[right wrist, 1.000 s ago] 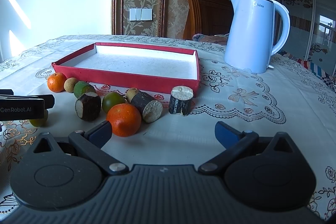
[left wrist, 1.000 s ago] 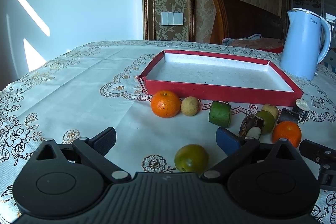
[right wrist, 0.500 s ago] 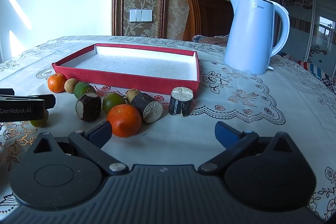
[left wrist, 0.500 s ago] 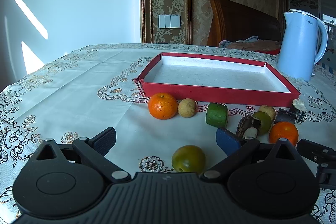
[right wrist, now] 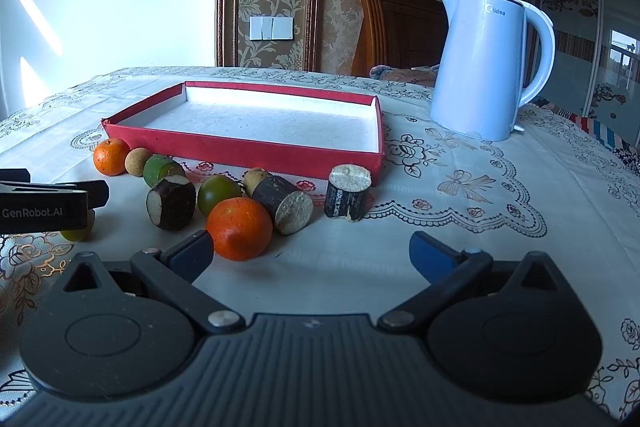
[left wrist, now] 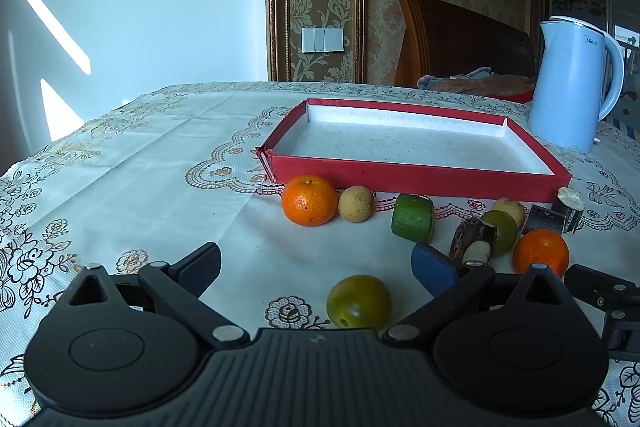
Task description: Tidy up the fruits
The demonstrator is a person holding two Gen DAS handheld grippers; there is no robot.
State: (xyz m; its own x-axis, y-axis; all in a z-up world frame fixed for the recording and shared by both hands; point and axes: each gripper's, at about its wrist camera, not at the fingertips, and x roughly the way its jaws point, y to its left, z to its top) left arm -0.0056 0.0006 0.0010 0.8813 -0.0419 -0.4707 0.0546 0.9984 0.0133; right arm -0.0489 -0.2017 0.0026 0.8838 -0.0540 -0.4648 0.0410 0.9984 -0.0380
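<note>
Jaws of left gripper [left wrist: 316,267] and right gripper [right wrist: 311,251] gape wide (holding nothing) above 2 oranges.

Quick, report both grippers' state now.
Left gripper: open, holding nothing.
Right gripper: open, holding nothing.

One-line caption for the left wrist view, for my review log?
Open left gripper low over the tablecloth, a green fruit between its jaws; more fruit lines the front of the empty red tray.
</note>
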